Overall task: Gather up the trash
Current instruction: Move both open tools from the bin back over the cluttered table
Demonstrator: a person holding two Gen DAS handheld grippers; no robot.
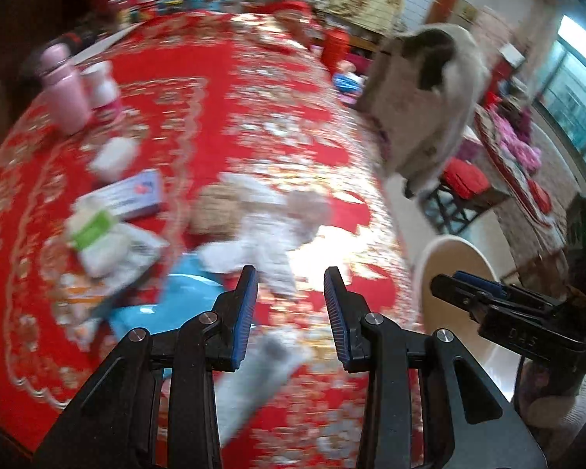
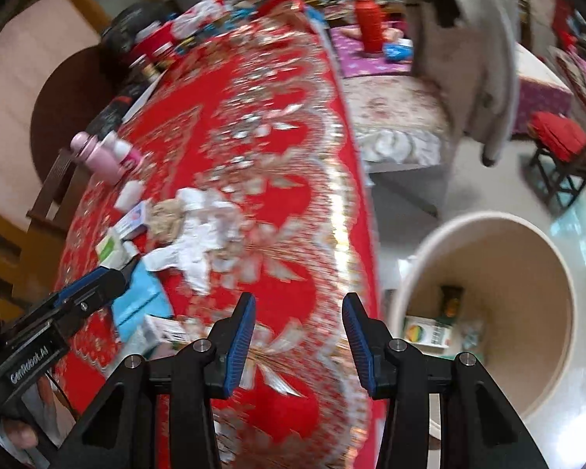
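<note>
One table under a red and gold patterned cloth, both views smeared by motion. One cream bin on the floor just beside the table edge, holding one green and white carton, one small dark packet, and some pale scraps too blurred to count. Loose trash on the cloth: one heap of crumpled white paper with one brownish wad touching its left side; one white and blue box; one green and white pack; one small white box; one light blue sheet; one flat white packet near the table's front edge. Two pink bottles upright and side by side near the table's left rim. One red flask beyond the far end. Left gripper low over the cloth, aimed at the white paper heap, fingers spread wide with nothing between them. Right gripper over the table's right edge, between cloth and bin, fingers likewise wide apart and holding nothing. Each gripper visible at the margin of the other's view.
</note>
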